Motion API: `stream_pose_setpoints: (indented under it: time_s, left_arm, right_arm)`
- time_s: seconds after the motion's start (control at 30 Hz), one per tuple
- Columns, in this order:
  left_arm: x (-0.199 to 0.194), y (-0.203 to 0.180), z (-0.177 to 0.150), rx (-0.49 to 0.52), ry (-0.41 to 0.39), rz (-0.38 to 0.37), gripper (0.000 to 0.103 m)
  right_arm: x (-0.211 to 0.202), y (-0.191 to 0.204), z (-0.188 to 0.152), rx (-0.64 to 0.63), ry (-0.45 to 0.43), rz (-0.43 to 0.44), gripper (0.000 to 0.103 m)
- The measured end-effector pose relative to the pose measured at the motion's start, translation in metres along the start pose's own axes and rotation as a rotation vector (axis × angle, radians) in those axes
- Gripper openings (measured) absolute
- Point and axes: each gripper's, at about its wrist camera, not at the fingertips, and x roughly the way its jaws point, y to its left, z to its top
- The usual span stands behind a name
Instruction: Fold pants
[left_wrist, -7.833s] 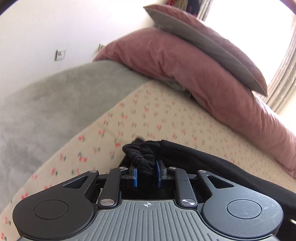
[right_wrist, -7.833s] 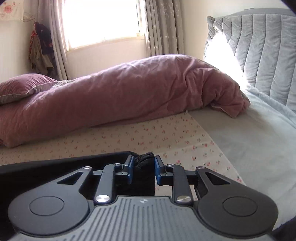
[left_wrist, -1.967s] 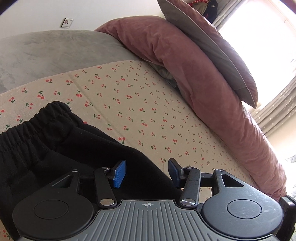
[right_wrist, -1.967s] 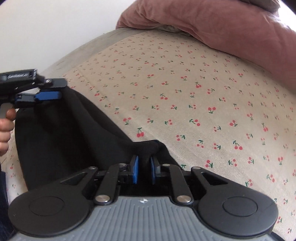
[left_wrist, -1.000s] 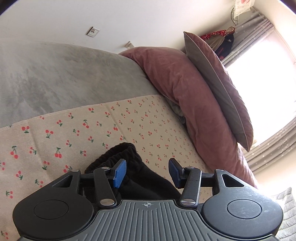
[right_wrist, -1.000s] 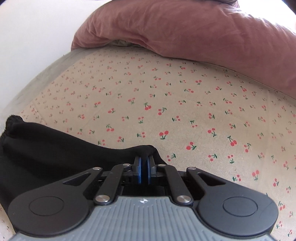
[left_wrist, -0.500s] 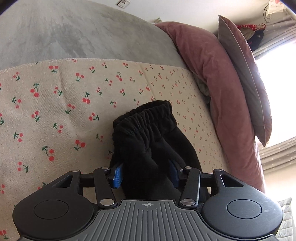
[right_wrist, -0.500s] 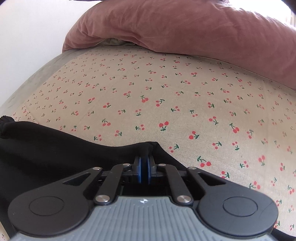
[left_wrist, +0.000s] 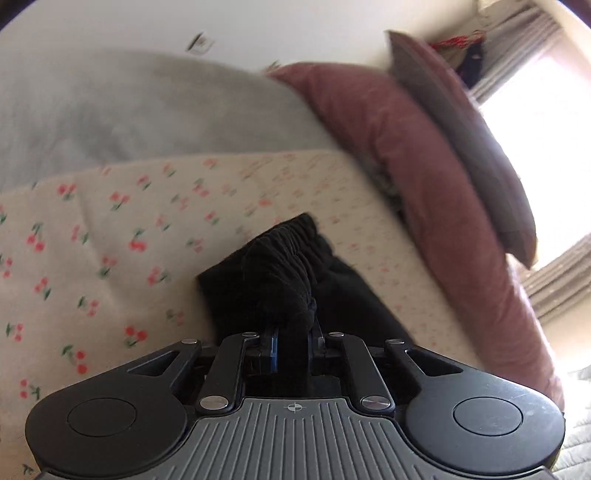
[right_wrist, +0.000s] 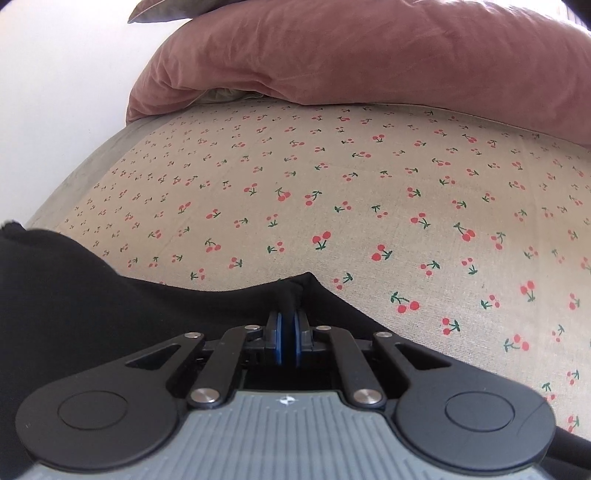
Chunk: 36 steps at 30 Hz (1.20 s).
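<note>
Black pants (left_wrist: 280, 273) lie on the cherry-print sheet (left_wrist: 110, 229). In the left wrist view their gathered elastic waistband bunches up just ahead of my left gripper (left_wrist: 292, 345). Its jaws are closing, and the blue pads squeeze a thick fold of the black cloth. In the right wrist view the pants (right_wrist: 92, 295) spread to the left over the sheet (right_wrist: 369, 192). My right gripper (right_wrist: 288, 332) is shut on a thin edge of that cloth, which peaks up between the pads.
A dusty-pink duvet (left_wrist: 406, 155) with a grey pillow (left_wrist: 461, 122) on it runs along the far side of the bed; it shows in the right wrist view too (right_wrist: 369, 51). A grey blanket (left_wrist: 129, 110) covers the bed's left part. A bright window (left_wrist: 546, 110) is at right.
The left gripper sank onto the waistband and its jaws drew in from wide apart to pinching the cloth. The right gripper kept its hold and rolled slightly.
</note>
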Motion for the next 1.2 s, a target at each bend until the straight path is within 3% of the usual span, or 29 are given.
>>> stream_pose_setpoints:
  time_s: [0.07,0.1,0.23,0.33,0.4,0.43,0.53,0.63,0.73,0.8,0.87,0.97,1.03,1.1,1.2]
  left_arm:
    - [0.003,0.029,0.009,-0.137,0.037,-0.053,0.012]
    - [0.000,0.030,0.012,-0.143,0.025,-0.067,0.012]
    - [-0.001,0.004,0.002,0.015,-0.027,0.029,0.017]
    - [-0.007,-0.004,0.003,0.084,-0.028,0.017,0.019]
    - [-0.014,0.001,0.008,0.089,-0.025,0.003,0.022]
    - [-0.018,0.002,0.010,0.073,-0.025,-0.003,0.022]
    - [-0.035,-0.004,0.008,0.070,-0.062,0.011,0.023]
    - [-0.054,-0.020,0.009,0.121,-0.147,0.042,0.024]
    - [-0.066,-0.039,0.010,0.156,-0.182,0.008,0.028]
    - [-0.058,-0.066,0.006,0.222,-0.136,-0.059,0.029]
    - [-0.036,-0.104,-0.005,0.312,-0.012,-0.147,0.035]
    - [0.013,-0.169,-0.032,0.472,0.106,-0.219,0.043]
    - [0.048,-0.208,-0.055,0.595,0.139,-0.223,0.045]
    - [0.089,-0.239,-0.081,0.710,0.201,-0.209,0.047]
    - [0.132,-0.263,-0.112,0.816,0.212,-0.138,0.047]
  right_arm:
    - [0.001,0.001,0.002,0.001,0.003,0.001,0.008]
    - [0.002,0.002,0.002,-0.010,0.005,-0.003,0.008]
    - [0.001,0.008,0.003,-0.047,0.016,-0.031,0.010]
    - [-0.018,0.004,0.004,-0.064,-0.002,-0.051,0.024]
    - [-0.047,-0.008,-0.001,-0.086,-0.042,-0.071,0.048]
    - [-0.065,-0.019,-0.007,-0.100,-0.059,-0.094,0.051]
    - [-0.118,-0.068,-0.026,-0.092,-0.073,-0.196,0.052]
    - [-0.168,-0.130,-0.054,-0.030,-0.065,-0.366,0.051]
    - [-0.216,-0.182,-0.095,0.048,-0.077,-0.531,0.051]
    - [-0.244,-0.217,-0.122,0.178,-0.129,-0.567,0.052]
    - [-0.263,-0.251,-0.147,0.341,-0.192,-0.571,0.052]
    - [-0.266,-0.281,-0.166,0.418,-0.165,-0.662,0.050]
    - [-0.261,-0.290,-0.172,0.419,-0.157,-0.700,0.050]
    - [-0.253,-0.298,-0.181,0.430,-0.127,-0.667,0.037]
    - [-0.255,-0.299,-0.186,0.410,-0.123,-0.679,0.028]
